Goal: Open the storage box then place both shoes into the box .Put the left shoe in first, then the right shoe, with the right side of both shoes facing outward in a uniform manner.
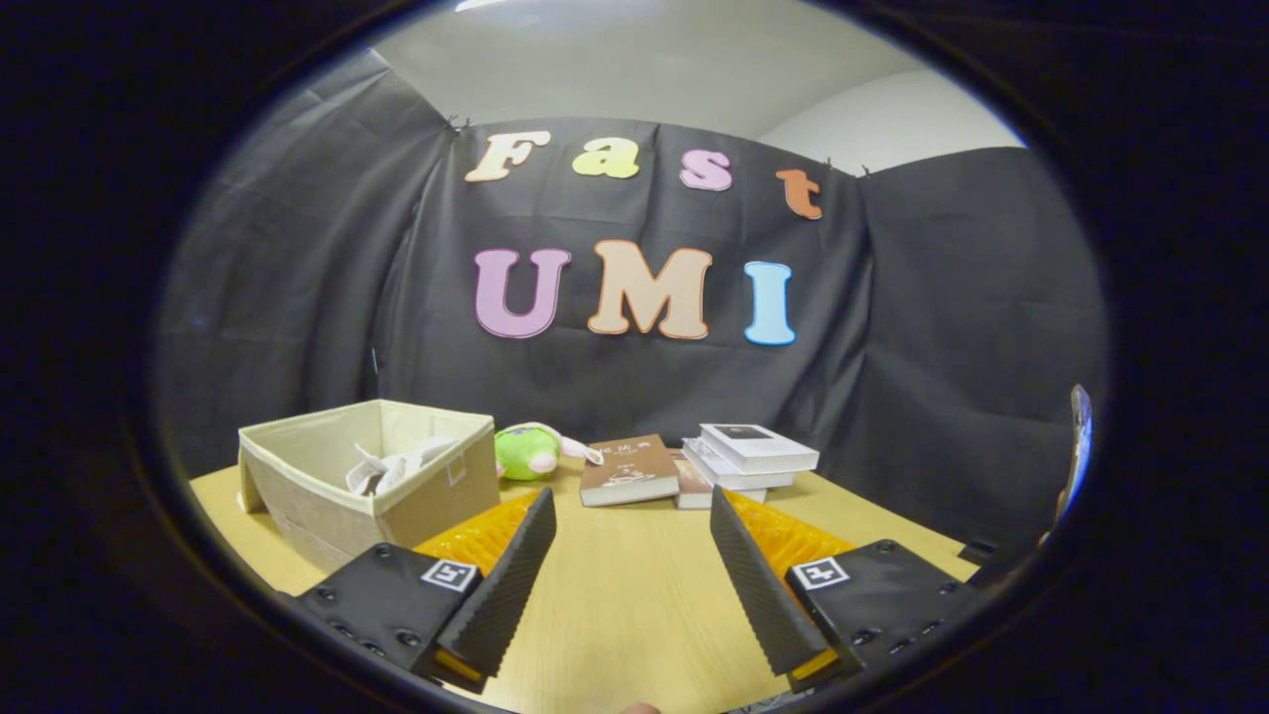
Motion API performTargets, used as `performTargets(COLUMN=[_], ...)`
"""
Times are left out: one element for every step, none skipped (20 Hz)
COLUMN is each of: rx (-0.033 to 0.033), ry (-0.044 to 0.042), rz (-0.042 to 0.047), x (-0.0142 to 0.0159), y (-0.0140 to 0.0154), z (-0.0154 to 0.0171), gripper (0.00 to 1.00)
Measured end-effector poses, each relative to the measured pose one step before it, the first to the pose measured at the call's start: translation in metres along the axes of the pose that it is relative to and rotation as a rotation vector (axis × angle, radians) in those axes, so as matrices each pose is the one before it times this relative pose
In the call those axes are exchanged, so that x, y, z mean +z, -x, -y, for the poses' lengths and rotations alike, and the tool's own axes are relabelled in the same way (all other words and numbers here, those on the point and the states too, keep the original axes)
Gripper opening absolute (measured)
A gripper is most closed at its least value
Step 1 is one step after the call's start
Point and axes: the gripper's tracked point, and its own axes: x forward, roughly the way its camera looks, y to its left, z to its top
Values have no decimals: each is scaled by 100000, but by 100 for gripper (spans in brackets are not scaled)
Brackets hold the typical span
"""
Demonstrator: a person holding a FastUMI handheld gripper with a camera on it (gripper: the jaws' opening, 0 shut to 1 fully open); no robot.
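Nearest, at the bottom centre of the frame, the gripper is seen with its two fingers spread wide and nothing held between them; only bare table lies in the gap. A small pale shape at the very bottom edge is too cut off to be identified.

Just past the left finger, at the lower left, the box is set on the table. Its top is open, no lid is seen on it, and something white and crumpled is lying inside, perhaps a shoe or packing paper; which cannot be told from here.

Beyond the fingers, in the middle of the frame, a green plush toy is placed just right of the box, then a brown book, then a stack of books touching or nearly touching it. All are set at the table's far edge against the black cloth wall. At the far right edge a narrow object is partly seen; its nature cannot be told.

Progress, as judged: the opening step appears done, since the box is found open. No shoe is clearly made out on the table. Whether either shoe is already inside cannot be confirmed. With the fingers released and empty, either the placing is finished or it is not yet started; the orientation check cannot be made.
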Motion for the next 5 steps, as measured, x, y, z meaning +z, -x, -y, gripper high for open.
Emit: performTargets(rx=[1334,2028,2321,1557,293], ry=[-2901,-3012,-2536,-1713,-1048], rz=[1207,1947,1292,236,-397], x=[556,206,69,-285,-369], y=[-284,-46,-66,-92,-181], z=[-532,-485,-432,-227,207], gripper=[98,98,98,98,98])
